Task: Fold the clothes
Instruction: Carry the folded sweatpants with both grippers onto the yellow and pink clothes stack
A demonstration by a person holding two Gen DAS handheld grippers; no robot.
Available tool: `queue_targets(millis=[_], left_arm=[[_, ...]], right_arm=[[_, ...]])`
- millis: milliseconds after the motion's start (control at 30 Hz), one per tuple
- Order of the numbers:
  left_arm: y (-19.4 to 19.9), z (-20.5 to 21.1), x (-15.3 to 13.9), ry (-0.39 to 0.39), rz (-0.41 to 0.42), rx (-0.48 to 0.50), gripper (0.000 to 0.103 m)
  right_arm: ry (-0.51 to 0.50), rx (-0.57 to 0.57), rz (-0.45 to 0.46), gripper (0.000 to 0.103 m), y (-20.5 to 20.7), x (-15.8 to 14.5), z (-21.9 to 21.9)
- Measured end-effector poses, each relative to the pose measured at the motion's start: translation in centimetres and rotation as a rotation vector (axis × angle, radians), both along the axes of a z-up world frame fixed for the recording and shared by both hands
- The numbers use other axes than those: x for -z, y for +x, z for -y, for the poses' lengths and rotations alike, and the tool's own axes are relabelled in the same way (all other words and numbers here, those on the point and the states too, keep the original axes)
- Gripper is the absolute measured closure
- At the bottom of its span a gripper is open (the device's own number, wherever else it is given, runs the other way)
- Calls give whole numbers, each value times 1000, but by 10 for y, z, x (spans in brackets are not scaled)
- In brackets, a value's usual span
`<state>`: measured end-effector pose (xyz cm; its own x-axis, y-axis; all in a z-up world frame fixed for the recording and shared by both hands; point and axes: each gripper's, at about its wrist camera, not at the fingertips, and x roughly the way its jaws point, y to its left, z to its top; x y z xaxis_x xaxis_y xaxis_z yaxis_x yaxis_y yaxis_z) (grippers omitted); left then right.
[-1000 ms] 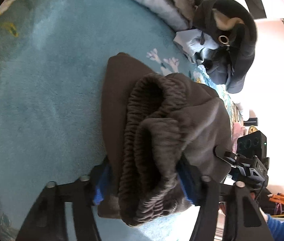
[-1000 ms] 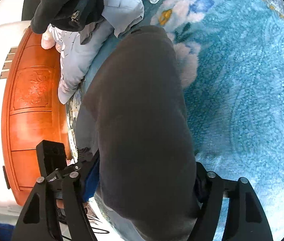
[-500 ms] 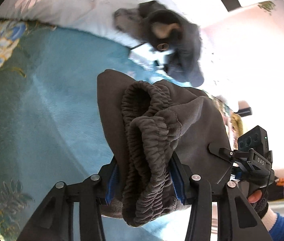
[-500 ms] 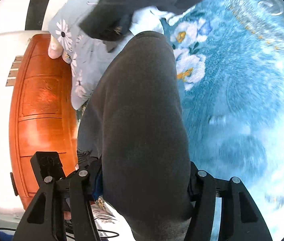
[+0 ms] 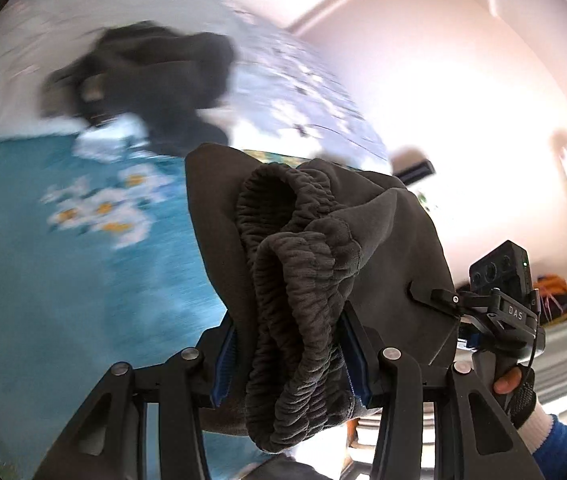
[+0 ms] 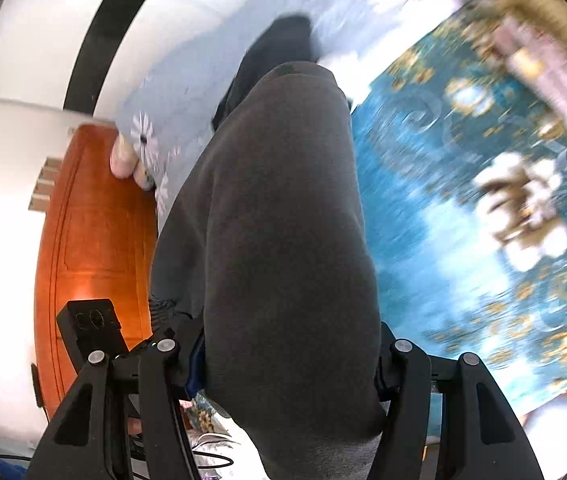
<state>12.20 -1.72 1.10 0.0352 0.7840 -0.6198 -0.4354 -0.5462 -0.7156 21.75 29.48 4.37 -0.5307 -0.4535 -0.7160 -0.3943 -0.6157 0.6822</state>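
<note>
Dark grey sweatpants [image 5: 315,248] hang lifted above the teal flowered blanket [image 5: 43,288]. Their gathered elastic waistband is bunched between the blue pads of my left gripper [image 5: 289,360], which is shut on it. In the right wrist view a thick smooth fold of the same sweatpants [image 6: 283,220] fills the middle, and my right gripper [image 6: 289,360] is shut on it. The right gripper's body [image 5: 499,300] shows at the right of the left wrist view, held by a gloved hand [image 5: 517,392] with a blue sleeve.
A blurred pile of dark clothes [image 5: 151,80] lies on a pale flowered sheet [image 5: 295,92] at the back of the bed. An orange wooden cabinet [image 6: 95,240] stands beside the bed. The teal blanket [image 6: 463,240] spreads out below to the right.
Both grippers have risen with the sweatpants, away from the blanket. Their jaws have squeezed tighter on the fabric. The views now take in more of the wall and sheet.
</note>
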Motion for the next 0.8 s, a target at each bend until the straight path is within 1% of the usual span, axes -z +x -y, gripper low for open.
queue_targets(millis=[133, 200, 267, 333, 467, 600, 667, 800], left_arm=[[5, -96, -22, 21, -31, 79, 54], [11, -155, -33, 16, -51, 109, 54], [17, -201, -39, 11, -50, 121, 54], [20, -251, -40, 11, -27, 134, 54], [25, -343, -36, 1, 28, 144, 54], [34, -401, -31, -35, 43, 170, 54], [35, -430, -25, -62, 50, 174, 54], [31, -463, -8, -103, 106, 110, 54]], right_arm=[[23, 33, -38, 41, 23, -21, -82], [28, 32, -55, 41, 30, -29, -131], [48, 14, -59, 41, 32, -36, -185], [70, -5, -62, 41, 34, -42, -240], [108, -24, -47, 41, 35, -48, -321], [111, -54, -22, 41, 31, -41, -390], [114, -68, -12, 41, 24, -33, -414], [119, -96, 6, 41, 6, -15, -455]])
